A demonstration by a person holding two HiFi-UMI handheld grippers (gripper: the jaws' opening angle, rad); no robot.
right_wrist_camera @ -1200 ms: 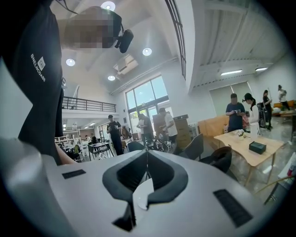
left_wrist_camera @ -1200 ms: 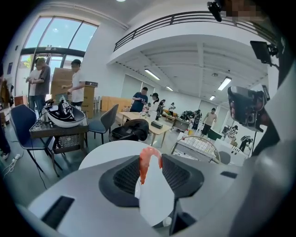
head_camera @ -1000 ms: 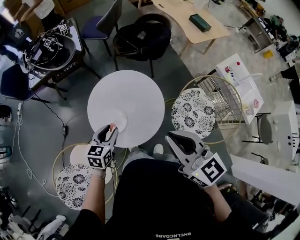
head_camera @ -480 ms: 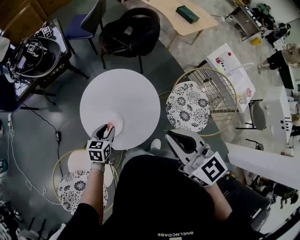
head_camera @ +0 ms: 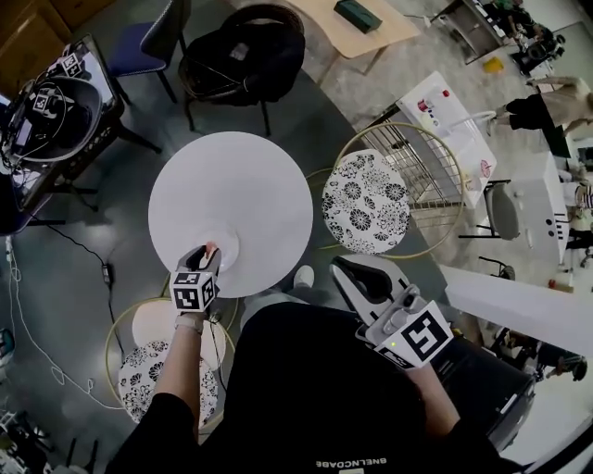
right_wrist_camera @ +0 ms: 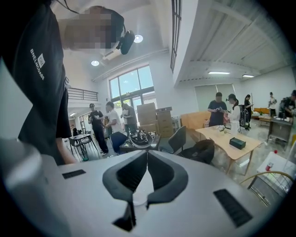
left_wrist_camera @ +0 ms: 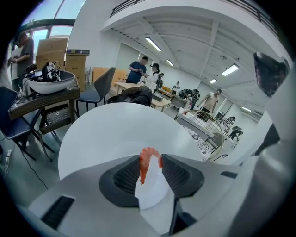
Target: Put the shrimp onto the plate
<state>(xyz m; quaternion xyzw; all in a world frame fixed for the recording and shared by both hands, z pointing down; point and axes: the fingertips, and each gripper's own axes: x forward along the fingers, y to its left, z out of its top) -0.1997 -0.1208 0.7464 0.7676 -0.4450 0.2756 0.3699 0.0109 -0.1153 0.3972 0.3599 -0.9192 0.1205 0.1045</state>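
Left gripper [head_camera: 209, 254]: clamping the shrimp [left_wrist_camera: 148, 159] mid-body, at the plate's [head_camera: 229, 243] near edge.
Right gripper [right_wrist_camera: 147, 155]: idling, jaws together, empty.
Handling: looking light, soft, slippery (judged); gripping gently across the curve.

Two tools in all: left tool [head_camera: 210, 252], right tool [right_wrist_camera: 147, 153]. Two marker cubes, one per tool: left cube [head_camera: 195, 292], right cube [head_camera: 422, 335]. One shrimp [left_wrist_camera: 149, 162]. One plate [head_camera: 230, 248]. One round white table [head_camera: 232, 180]. Two floral round cushions: near cushion [head_camera: 139, 366], far cushion [head_camera: 364, 202]. Two chairs at the top of the head view: black chair [head_camera: 243, 57], blue chair [head_camera: 153, 42]. One wooden table [head_camera: 345, 37]. One green box [head_camera: 358, 13].
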